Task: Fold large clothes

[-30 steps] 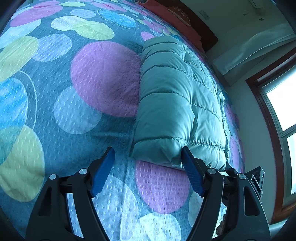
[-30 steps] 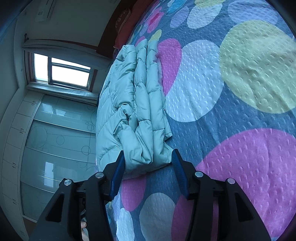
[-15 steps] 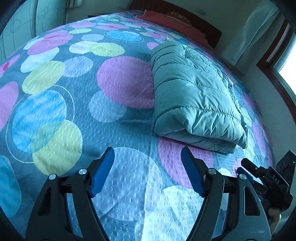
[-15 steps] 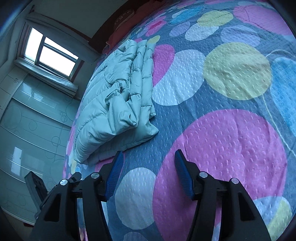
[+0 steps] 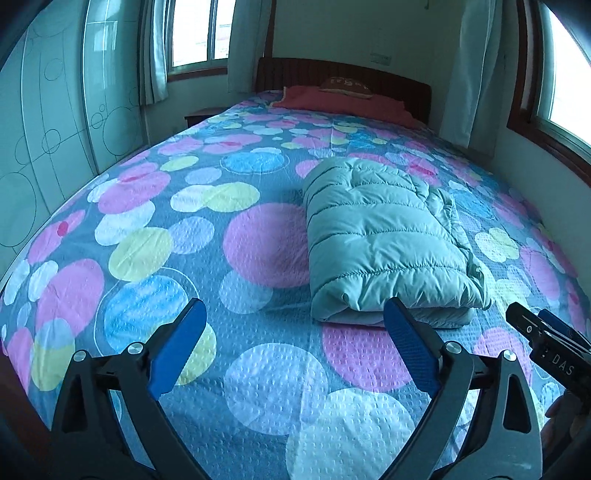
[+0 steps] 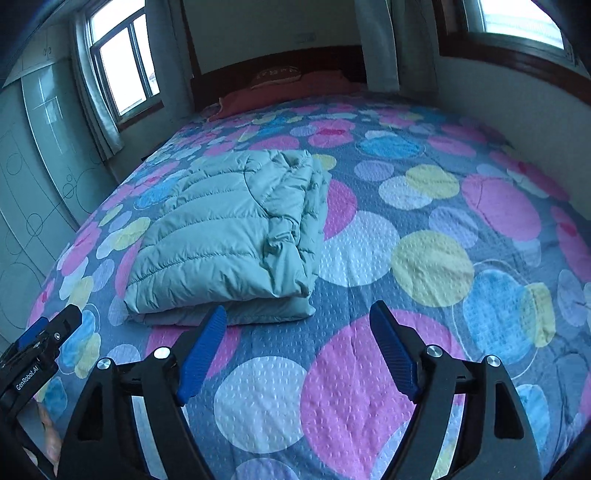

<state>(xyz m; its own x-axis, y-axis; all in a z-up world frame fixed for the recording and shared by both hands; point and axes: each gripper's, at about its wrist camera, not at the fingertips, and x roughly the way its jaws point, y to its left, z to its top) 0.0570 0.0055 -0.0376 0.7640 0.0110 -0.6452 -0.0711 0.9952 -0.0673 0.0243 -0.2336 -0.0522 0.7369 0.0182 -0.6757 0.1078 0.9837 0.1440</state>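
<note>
cool, dim daylight from blown-out windows; sharp focus, fisheye-bent dark edges.

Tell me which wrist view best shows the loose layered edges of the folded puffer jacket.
The right wrist view. There the folded jacket turns its open side to the camera, so the stacked, crumpled layers show along its right edge. The left wrist view shows the same jacket mostly from its smooth rounded fold, with the layered edge only a thin strip on its far side.
</note>
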